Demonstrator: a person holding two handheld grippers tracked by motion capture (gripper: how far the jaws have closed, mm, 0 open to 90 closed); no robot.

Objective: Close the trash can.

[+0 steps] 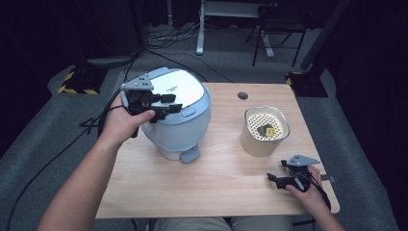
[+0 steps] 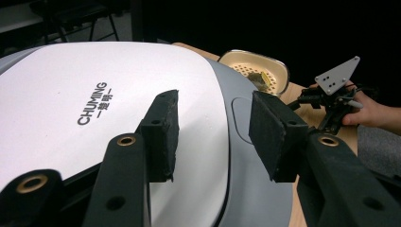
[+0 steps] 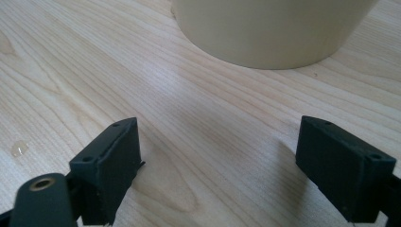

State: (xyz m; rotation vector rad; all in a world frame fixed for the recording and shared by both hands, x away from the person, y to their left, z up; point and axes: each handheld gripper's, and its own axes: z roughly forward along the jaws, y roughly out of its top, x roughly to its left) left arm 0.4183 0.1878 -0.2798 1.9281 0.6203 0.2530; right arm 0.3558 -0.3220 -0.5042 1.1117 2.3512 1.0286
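The light wooden table (image 1: 216,187) carries everything. Largest on it is the rounded pale-blue rice cooker with a white lid (image 1: 180,103), sitting toward nine o'clock of the tabletop, its lid down and a small blue tab (image 1: 190,155) jutting from its base at six o'clock. Toward three o'clock stands the cream perforated steamer basket (image 1: 265,131), with a small dark-and-yellow item (image 1: 266,130) lying inside; what it is cannot be told.

The left gripper (image 1: 166,103) hangs over the lid's nine o'clock edge, jaws moderately apart and empty, aimed toward the oval latch button (image 2: 242,118) at the lid's front. The right gripper (image 1: 276,179) rests low near the table's five o'clock corner, jaws wide apart, holding nothing, just short of the basket.

The likely step is opening the lid. To do it well, bring one pad (image 2: 163,132) squarely onto the button and press straight down, keeping clear of the lid as it springs up.
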